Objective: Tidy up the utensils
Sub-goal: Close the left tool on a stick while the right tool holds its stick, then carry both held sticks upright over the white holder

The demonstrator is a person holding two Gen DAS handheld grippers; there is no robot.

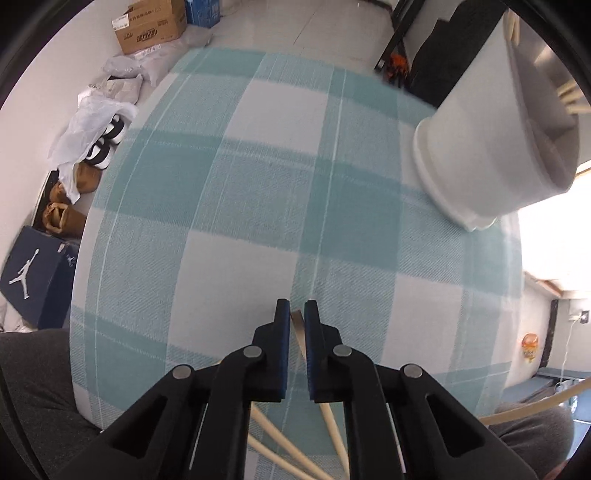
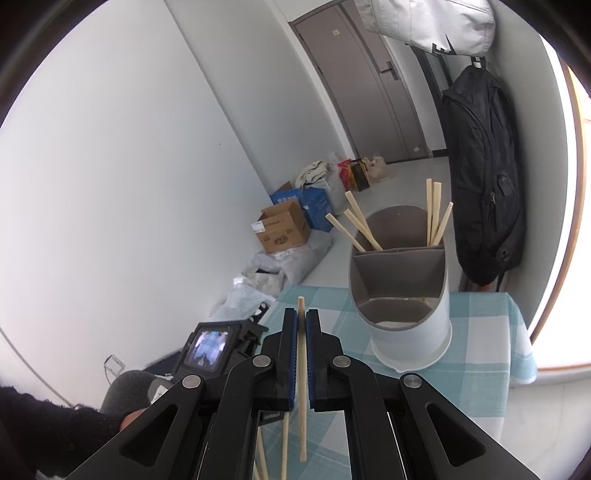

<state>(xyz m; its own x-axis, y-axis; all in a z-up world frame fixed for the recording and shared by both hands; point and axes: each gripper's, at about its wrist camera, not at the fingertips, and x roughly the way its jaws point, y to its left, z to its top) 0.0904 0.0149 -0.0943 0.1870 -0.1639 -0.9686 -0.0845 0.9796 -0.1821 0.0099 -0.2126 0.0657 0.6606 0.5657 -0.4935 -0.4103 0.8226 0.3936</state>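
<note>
My left gripper (image 1: pixel 296 308) points steeply down at the teal-and-white checked tablecloth (image 1: pixel 258 184), shut on a pale wooden chopstick (image 1: pixel 298 332) that shows in the narrow gap between its blue pads. More loose chopsticks (image 1: pixel 284 445) lie on the cloth under its arms. The white utensil holder (image 1: pixel 480 147) stands at the upper right. In the right wrist view my right gripper (image 2: pixel 302 314) is shut on another chopstick (image 2: pixel 302 365), held lengthwise and poking past the tips. Ahead and right of it is the holder (image 2: pixel 406 325) with grey dividers; several chopsticks (image 2: pixel 434 218) lean in its far compartments.
Cardboard boxes (image 1: pixel 151 26), plastic bags (image 1: pixel 92 122) and a dark shoe box (image 1: pixel 33 277) lie on the floor left of the table. A black backpack (image 2: pixel 480 177) hangs beyond the holder. A person's grey-clad legs (image 1: pixel 33 387) are at the near table edge.
</note>
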